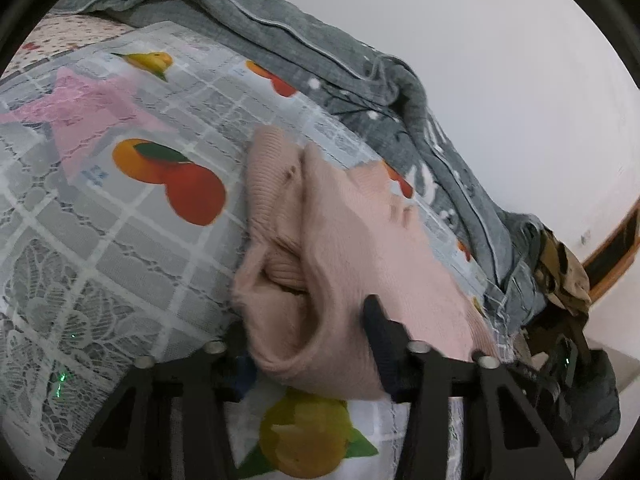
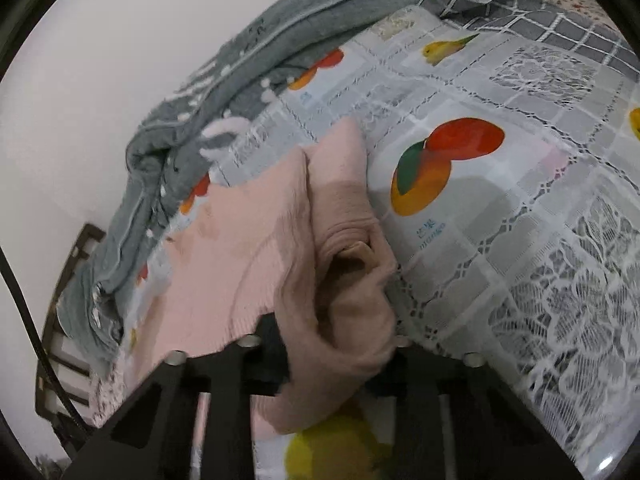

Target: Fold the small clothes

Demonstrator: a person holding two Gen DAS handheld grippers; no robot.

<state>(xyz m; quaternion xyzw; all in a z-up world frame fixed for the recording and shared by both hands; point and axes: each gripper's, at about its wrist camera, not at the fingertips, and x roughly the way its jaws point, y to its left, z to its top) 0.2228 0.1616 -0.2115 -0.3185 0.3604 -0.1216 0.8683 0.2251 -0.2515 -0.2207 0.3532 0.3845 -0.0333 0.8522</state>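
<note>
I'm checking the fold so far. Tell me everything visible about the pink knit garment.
The pink knit garment is pale pink, fine-ribbed and soft. It lies bunched and partly doubled over on the fruit-print lace tablecloth, a rolled ribbed opening gaping. Its near edge sits between the fingers of the left gripper and the right gripper, both closed on it.

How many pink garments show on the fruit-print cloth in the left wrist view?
2. A pale pink knit garment lies bunched at the near edge, between the left claw's fingers. A brighter pink lace piece lies flat, far left. More could be hidden outside the view.
</note>
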